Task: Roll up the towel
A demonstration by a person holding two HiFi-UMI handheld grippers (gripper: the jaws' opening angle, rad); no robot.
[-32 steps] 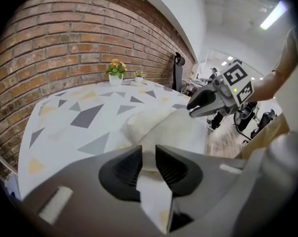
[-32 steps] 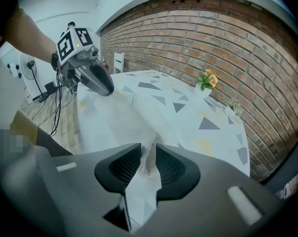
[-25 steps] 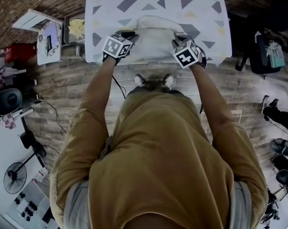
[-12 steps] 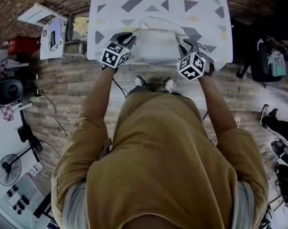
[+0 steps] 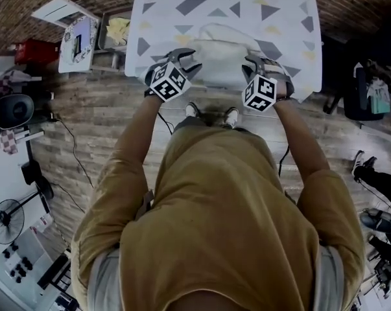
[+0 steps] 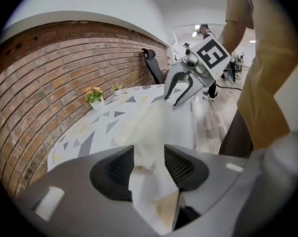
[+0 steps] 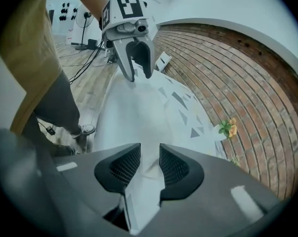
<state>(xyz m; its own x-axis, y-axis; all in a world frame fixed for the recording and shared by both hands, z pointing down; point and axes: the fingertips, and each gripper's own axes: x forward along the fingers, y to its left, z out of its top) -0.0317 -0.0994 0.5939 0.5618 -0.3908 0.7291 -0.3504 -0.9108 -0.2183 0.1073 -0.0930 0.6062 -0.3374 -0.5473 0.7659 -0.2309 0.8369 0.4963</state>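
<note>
Now, starting at the left: a fresh little gap between the tongs of the left gripper, squeezed tight only a moment ago and just opened up a bit. Still a soft fold of the white towel sitting between the two pads, but seemingly loose, not pinched hard. Tipped over to one side too, and pulled back a little toward the person compared with a second ago, going by the head view.

Next, the middle. Towel lying near the front edge of the table, on top of the cloth with grey and yellow triangles. Bunched into a fat lump between the two grippers, with a flatter part reaching away toward the far side. Looks partly rolled, not finished.

Then the right. Right gripper pressed shut on its end of the towel, a thin white fold caught between the black pads. Same tight pinch as before, only rolled over onto its side like the left one.

Meaning for the job: probably one turn of the roll just made, with both hands twisted over together. Probably letting go on the left in order to grab again further round. Maybe the same on the right next. Best to keep the lump snug while swapping grips, or else a floppy, undone end on the left.
</note>
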